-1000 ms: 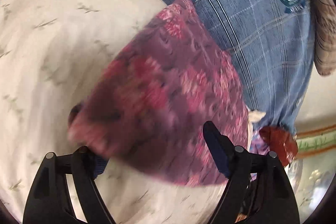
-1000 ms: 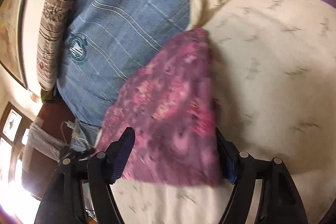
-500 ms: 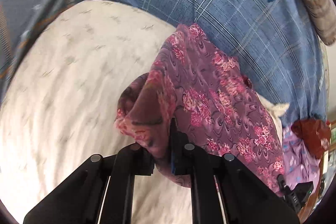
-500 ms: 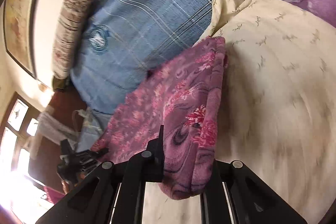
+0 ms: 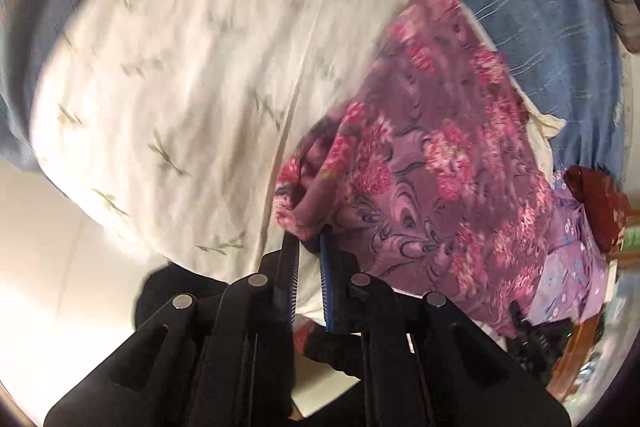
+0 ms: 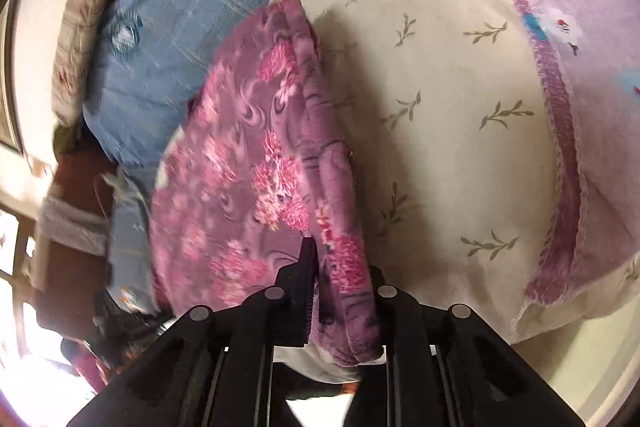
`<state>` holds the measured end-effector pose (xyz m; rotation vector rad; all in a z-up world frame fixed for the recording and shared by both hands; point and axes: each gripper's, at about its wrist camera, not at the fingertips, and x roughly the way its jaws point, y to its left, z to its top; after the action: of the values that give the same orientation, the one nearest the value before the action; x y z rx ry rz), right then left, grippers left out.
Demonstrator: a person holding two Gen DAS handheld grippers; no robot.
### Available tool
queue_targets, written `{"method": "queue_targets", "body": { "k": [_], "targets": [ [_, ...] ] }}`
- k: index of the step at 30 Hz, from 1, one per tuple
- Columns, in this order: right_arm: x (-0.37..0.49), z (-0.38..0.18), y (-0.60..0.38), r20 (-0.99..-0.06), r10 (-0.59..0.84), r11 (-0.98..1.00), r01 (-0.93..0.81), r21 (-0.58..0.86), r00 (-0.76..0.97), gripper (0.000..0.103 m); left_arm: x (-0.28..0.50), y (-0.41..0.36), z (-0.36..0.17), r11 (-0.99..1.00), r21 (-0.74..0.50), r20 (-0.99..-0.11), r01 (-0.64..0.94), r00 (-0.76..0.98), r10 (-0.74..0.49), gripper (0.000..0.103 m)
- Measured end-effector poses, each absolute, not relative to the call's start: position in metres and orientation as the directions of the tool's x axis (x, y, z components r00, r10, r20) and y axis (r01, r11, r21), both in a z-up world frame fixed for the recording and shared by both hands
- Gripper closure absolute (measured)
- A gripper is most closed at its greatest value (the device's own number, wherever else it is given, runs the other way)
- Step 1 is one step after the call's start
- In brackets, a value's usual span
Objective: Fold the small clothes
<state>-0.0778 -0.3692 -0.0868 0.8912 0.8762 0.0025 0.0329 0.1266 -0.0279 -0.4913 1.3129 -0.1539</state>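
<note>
We grip the floral garment (image 5: 432, 187) with both tools, left tool (image 5: 309, 247) and right tool (image 6: 336, 267); folding has barely begun.

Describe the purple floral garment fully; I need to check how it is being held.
The purple floral garment is thin, soft-looking cloth, mauve with pink flower clusters and dark swirls. It lies draped over the cream leaf-print pillow, its far end reaching the blue plaid fabric. Its near edge is bunched and lifted: the left gripper pinches one corner, and the right gripper has a folded edge between its pads.
</note>
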Motion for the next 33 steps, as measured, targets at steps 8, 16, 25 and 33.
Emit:
{"method": "queue_targets", "body": {
  "k": [8,16,25,33],
  "targets": [
    [-0.065,0.001,-0.406,-0.578,0.151,0.753,0.286,0.593,0.802,0.051,0.084,0.108,0.059,0.95,-0.291,-0.817,0.11,0.488,-0.306,0.017],
    [0.027,-0.018,-0.4,-0.656,0.149,0.786,0.314,0.533,0.74,0.051,0.215,0.057,0.007,0.918,-0.388,-0.881,0.085,0.259,-0.396,0.017],
    [0.041,-0.028,-0.393,-0.661,0.1,0.847,0.286,0.449,0.744,0.102,0.214,0.046,-0.006,0.913,-0.402,-0.878,0.071,0.252,-0.406,0.1],
    [0.043,0.033,-0.398,-0.549,0.12,0.858,0.192,0.476,0.827,0.102,0.218,0.039,0.054,0.89,-0.442,-0.809,0.109,0.38,-0.448,0.1]
  ]
}}
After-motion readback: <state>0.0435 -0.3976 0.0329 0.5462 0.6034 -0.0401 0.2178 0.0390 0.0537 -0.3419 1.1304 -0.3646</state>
